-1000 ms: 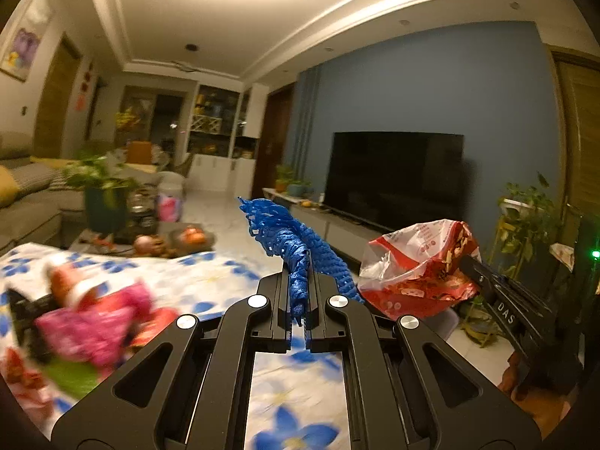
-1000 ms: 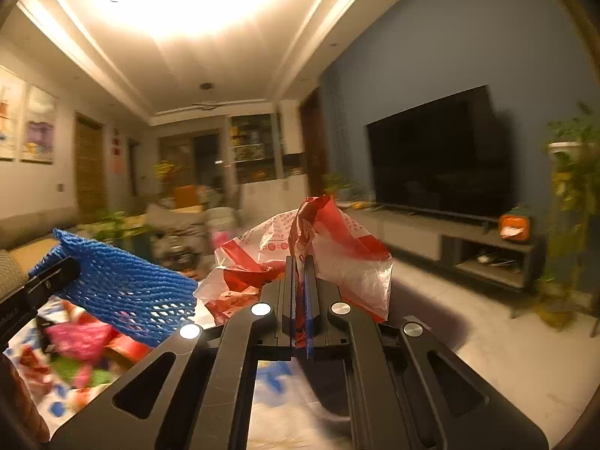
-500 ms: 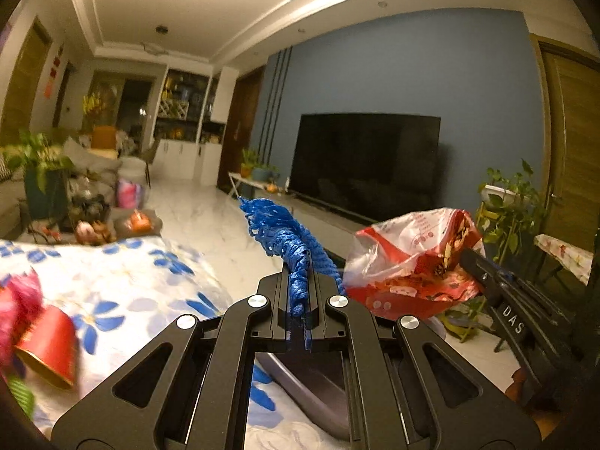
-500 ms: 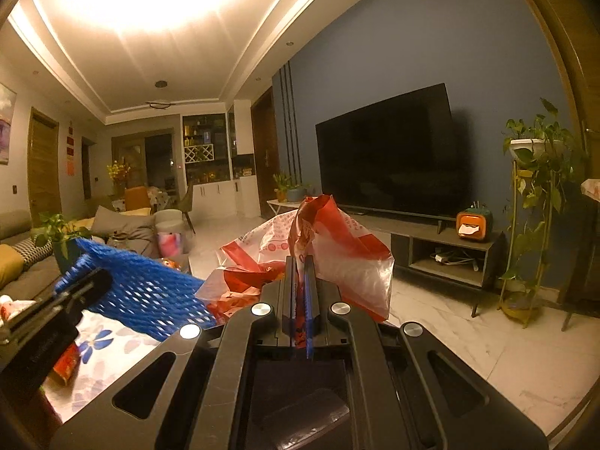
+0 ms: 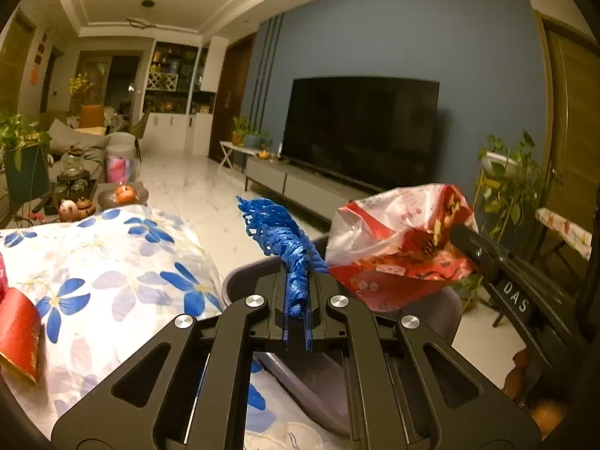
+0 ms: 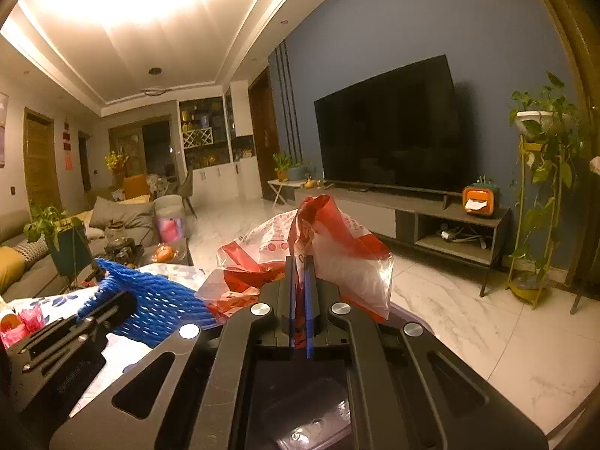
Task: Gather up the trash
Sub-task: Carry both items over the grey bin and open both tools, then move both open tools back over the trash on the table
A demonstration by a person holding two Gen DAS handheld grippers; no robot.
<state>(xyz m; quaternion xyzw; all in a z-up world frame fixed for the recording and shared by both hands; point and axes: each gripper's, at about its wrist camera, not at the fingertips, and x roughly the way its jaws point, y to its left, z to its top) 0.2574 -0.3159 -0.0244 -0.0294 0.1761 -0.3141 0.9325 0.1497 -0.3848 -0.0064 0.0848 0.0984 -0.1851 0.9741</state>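
My left gripper [image 5: 296, 281] is shut on a blue foam fruit net [image 5: 275, 230] that sticks up and away from its jaws. To its right, my right gripper [image 5: 465, 238] pinches a red and clear plastic bag [image 5: 393, 251]. In the right wrist view, the right gripper [image 6: 299, 273] is shut on the bag's [image 6: 337, 251] crumpled top. There the net [image 6: 157, 302] shows at the lower left, in the left gripper [image 6: 120, 305]. A grey bin [image 5: 240, 281] stands below both grippers beside the table, and its dark inside [image 6: 300, 393] lies under the right gripper.
A table with a blue-flowered cloth [image 5: 112, 262] lies to the left, with a red wrapper [image 5: 18, 333] at its near edge. Beyond are a low tea table [image 5: 75, 202], a sofa, a TV stand [image 6: 431, 221] and a plant stand [image 6: 536, 206] on a marble floor.
Both grippers have swung right, away from the cluttered table and over the grey bin. Each keeps its hold, the left on the net and the right on the bag.
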